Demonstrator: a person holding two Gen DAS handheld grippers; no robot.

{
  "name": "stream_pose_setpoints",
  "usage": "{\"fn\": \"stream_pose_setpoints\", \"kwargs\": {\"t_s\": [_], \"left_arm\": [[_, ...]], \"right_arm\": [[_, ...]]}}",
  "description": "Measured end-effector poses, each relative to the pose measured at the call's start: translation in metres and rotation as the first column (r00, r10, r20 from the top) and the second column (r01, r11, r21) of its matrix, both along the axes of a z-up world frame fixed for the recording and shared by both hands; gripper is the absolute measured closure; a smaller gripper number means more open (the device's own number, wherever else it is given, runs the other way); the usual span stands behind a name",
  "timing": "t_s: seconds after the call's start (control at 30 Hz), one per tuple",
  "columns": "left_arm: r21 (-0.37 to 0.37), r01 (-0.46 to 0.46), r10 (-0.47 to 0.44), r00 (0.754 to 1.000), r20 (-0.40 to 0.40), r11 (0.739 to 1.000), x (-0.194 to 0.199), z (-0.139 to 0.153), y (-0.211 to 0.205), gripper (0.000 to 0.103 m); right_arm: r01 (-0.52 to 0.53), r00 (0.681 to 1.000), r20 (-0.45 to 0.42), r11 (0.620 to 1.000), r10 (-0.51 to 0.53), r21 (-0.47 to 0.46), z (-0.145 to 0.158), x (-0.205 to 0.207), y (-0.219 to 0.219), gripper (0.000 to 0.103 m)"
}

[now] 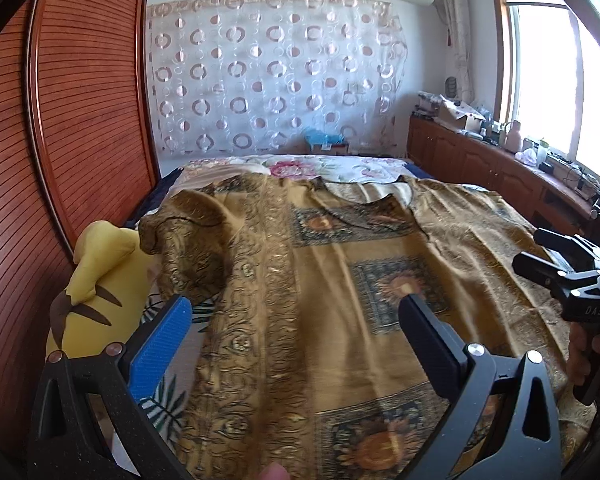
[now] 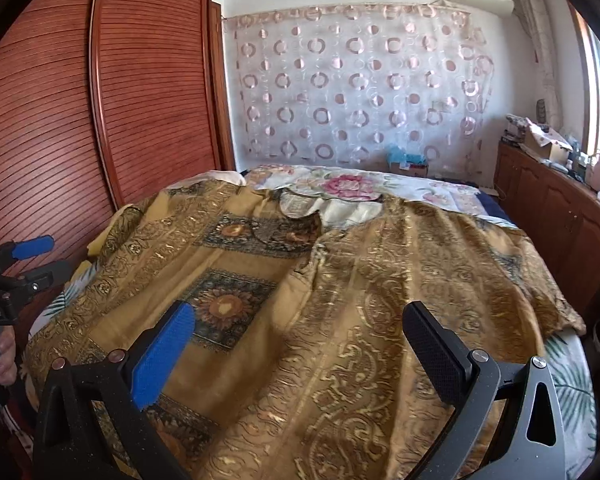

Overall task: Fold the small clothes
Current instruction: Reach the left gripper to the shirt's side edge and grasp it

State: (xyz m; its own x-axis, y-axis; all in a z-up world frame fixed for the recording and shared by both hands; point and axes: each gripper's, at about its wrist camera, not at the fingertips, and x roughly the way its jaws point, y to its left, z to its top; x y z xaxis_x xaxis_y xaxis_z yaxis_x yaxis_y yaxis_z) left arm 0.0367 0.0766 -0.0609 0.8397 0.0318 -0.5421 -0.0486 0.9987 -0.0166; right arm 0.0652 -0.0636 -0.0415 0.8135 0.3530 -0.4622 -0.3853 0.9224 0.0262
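Note:
A golden-brown patterned garment (image 1: 332, 272) lies spread flat across the bed, neckline toward the far end; its right half fills the right wrist view (image 2: 380, 280). One sleeve (image 1: 192, 236) is bunched up at the left near the plush toy. My left gripper (image 1: 296, 312) hovers open above the garment's left half, nothing between its blue and black fingers. My right gripper (image 2: 300, 320) hovers open over the middle of the garment, also holding nothing. Each gripper shows at the edge of the other's view: the right one (image 1: 556, 256), the left one (image 2: 28, 256).
A yellow plush toy (image 1: 100, 280) lies at the bed's left edge beside the reddish wooden wardrobe (image 1: 60, 120). A floral quilt (image 2: 340, 184) covers the far end. A low wooden cabinet (image 1: 480, 160) with clutter runs under the window on the right.

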Motion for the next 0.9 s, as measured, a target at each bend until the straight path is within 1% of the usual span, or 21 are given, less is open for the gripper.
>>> {"fn": "stream_pose_setpoints", "kwargs": {"t_s": [0.13,0.23,0.27,0.33,0.37,0.4,0.47,0.53,0.6,0.63,0.67,0.73,0.8,0.87,0.9], "left_arm": [[-0.006,-0.029,0.029,0.999,-0.017,1.0,0.008,-0.003,0.02,0.0],[-0.01,-0.05,0.05,0.998,-0.04,0.999,0.015,-0.005,0.039,0.0],[-0.024,-0.055,0.053,0.997,-0.053,0.998,0.019,-0.006,0.046,0.0],[-0.061,-0.053,0.048,0.996,-0.074,0.997,0.027,-0.009,0.059,0.0],[-0.074,-0.048,0.042,0.996,-0.081,0.996,0.03,-0.01,0.065,0.001],[-0.079,-0.044,0.037,0.995,-0.088,0.996,0.035,-0.012,0.071,0.004],[-0.077,-0.048,0.04,0.994,-0.102,0.996,0.044,-0.013,0.08,0.007],[-0.095,-0.036,0.025,0.993,-0.113,0.995,0.052,-0.015,0.089,0.017],[-0.082,-0.027,0.016,0.991,-0.134,0.996,0.061,-0.018,0.093,0.028],[-0.064,-0.029,0.019,0.989,-0.143,0.998,0.067,-0.019,0.094,0.03],[-0.05,-0.032,0.025,0.988,-0.153,0.998,0.072,-0.02,0.097,0.035],[-0.058,-0.039,0.028,0.984,-0.173,0.998,0.083,-0.024,0.105,0.039],[-0.064,-0.055,0.041,0.98,-0.197,0.996,0.092,-0.031,0.112,0.049],[-0.071,-0.066,0.047,0.971,-0.233,0.995,0.103,-0.041,0.121,0.056],[-0.074,-0.065,0.045,0.969,-0.245,0.995,0.107,-0.045,0.123,0.062]], "right_arm": [[-0.033,0.999,-0.032,0.999,0.034,0.024,-0.001,0.009,0.003,0.0],[-0.054,0.998,-0.029,0.998,0.055,0.017,-0.001,0.01,0.004,0.0],[-0.06,0.998,-0.018,0.998,0.06,0.009,-0.002,0.009,0.003,0.0],[-0.055,0.999,-0.004,0.998,0.054,-0.041,-0.003,0.015,0.01,0.0],[-0.063,0.998,-0.003,0.996,0.063,-0.055,-0.003,0.017,0.013,0.0],[-0.079,0.997,-0.009,0.996,0.078,-0.05,-0.004,0.019,0.014,0.0],[-0.105,0.994,-0.027,0.994,0.104,-0.02,-0.004,0.026,0.015,0.0],[-0.129,0.99,-0.056,0.992,0.129,0.006,-0.005,0.035,0.012,0.0],[-0.137,0.988,-0.075,0.99,0.138,0.014,-0.005,0.044,0.01,0.0],[-0.139,0.987,-0.084,0.99,0.139,0.012,-0.006,0.047,0.009,0.0],[-0.149,0.984,-0.093,0.989,0.149,0.011,-0.005,0.049,0.01,0.002],[-0.165,0.981,-0.104,0.986,0.165,0.007,-0.004,0.054,0.011,0.002],[-0.185,0.977,-0.107,0.983,0.185,0.011,-0.001,0.062,0.012,0.002],[-0.207,0.971,-0.115,0.978,0.207,0.014,-0.001,0.071,0.013,0.002],[-0.22,0.968,-0.12,0.975,0.219,0.005,-0.001,0.075,0.016,0.003]]}}
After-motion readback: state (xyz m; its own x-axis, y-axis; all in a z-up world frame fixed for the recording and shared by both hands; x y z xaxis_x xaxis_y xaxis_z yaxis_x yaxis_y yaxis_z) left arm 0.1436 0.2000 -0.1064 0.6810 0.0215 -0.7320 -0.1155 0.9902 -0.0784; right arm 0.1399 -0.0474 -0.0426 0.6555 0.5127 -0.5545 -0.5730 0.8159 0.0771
